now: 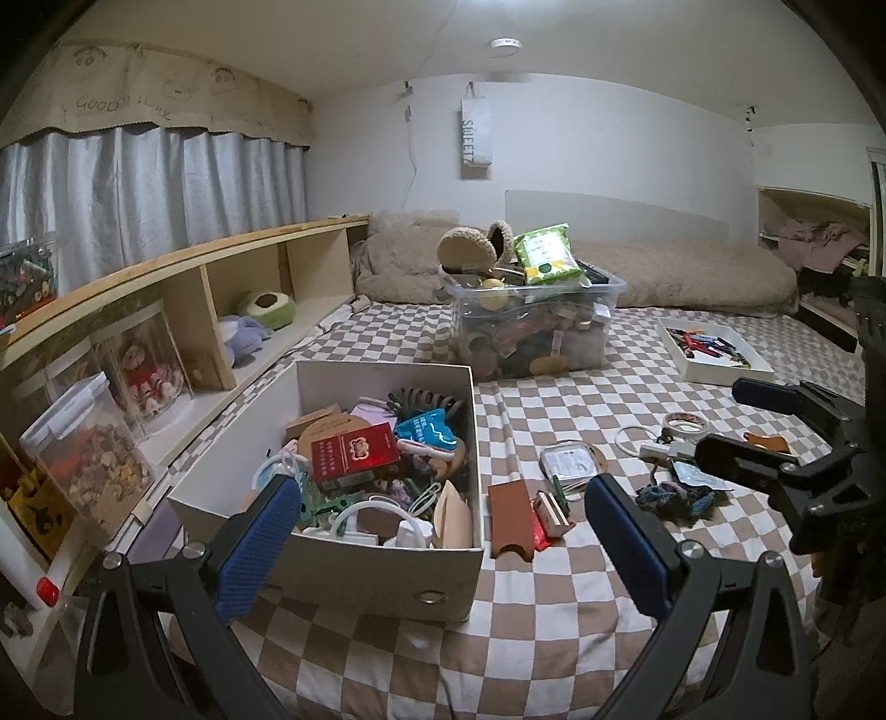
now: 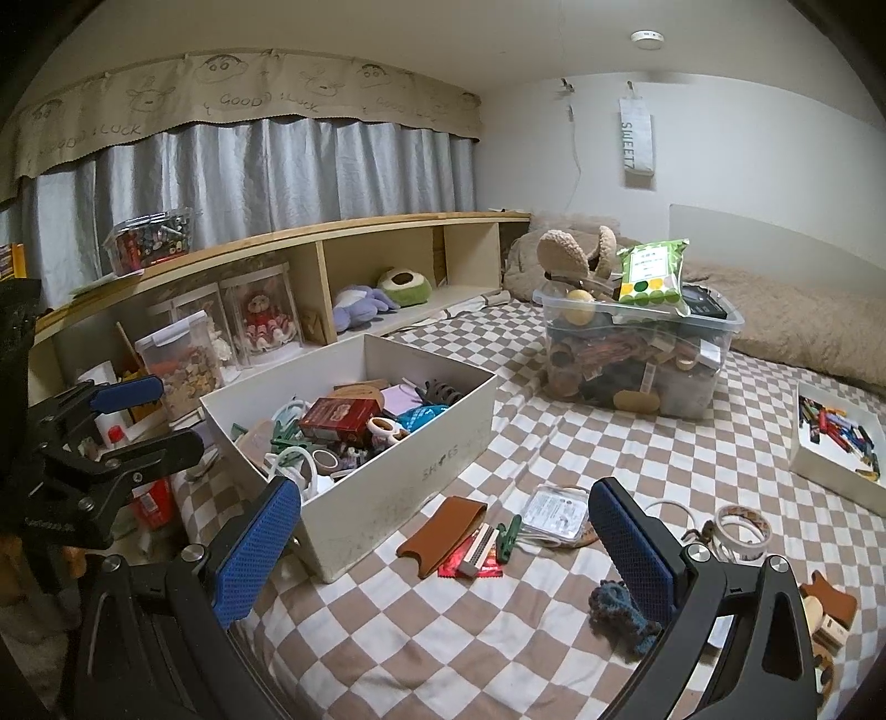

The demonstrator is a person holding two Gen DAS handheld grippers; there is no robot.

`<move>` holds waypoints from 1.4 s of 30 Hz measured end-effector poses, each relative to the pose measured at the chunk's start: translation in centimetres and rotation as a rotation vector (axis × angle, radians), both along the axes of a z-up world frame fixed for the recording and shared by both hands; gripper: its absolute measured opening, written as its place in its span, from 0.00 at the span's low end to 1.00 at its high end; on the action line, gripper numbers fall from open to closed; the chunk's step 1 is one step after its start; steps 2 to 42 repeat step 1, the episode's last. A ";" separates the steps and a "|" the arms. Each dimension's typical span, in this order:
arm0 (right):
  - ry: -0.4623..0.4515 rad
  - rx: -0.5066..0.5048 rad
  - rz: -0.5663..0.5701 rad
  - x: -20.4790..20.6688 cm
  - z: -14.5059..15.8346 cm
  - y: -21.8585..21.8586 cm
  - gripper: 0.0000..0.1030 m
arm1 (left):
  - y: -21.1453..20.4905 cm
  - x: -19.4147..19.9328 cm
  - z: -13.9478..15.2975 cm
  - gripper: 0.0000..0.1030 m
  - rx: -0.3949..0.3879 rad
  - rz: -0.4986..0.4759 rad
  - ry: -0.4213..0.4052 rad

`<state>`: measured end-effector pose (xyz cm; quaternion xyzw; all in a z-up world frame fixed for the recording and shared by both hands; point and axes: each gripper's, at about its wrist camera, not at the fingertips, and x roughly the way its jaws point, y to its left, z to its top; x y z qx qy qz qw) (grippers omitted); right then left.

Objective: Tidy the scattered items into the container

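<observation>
Light: dim, cool indoor light from the round white ceiling lamp point(image 1: 505, 45).
Shadows: soft, beneath the white cardboard box point(image 2: 387, 482).
Distortion: strong fisheye bending; black vignette in the corners.
Focus: mostly sharp, softer and grainy toward the edges.

The white cardboard shoe box point(image 2: 387, 476) sits open on the checkered bedspread, filled with mixed small items. Just beside its near corner lie a brown leather sleeve point(image 2: 440, 534), a red packet point(image 2: 470, 567), a green clip point(image 2: 506, 537) and a clear plastic pouch point(image 2: 554, 512). A tape roll point(image 2: 742, 531) and a blue crocheted piece point(image 2: 623, 609) lie farther right.
</observation>
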<state>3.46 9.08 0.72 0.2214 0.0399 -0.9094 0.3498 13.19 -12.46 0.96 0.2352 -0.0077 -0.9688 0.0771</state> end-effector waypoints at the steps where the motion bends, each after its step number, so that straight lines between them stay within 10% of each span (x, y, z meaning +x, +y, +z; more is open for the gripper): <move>1: 0.000 0.000 0.001 0.0 0.0 0.0 1.00 | -0.1 -0.1 0.0 1.00 0.006 -0.001 -0.001; 42: 0.000 0.000 0.001 0.0 0.0 0.0 1.00 | -0.1 -0.1 0.0 1.00 0.006 -0.001 -0.001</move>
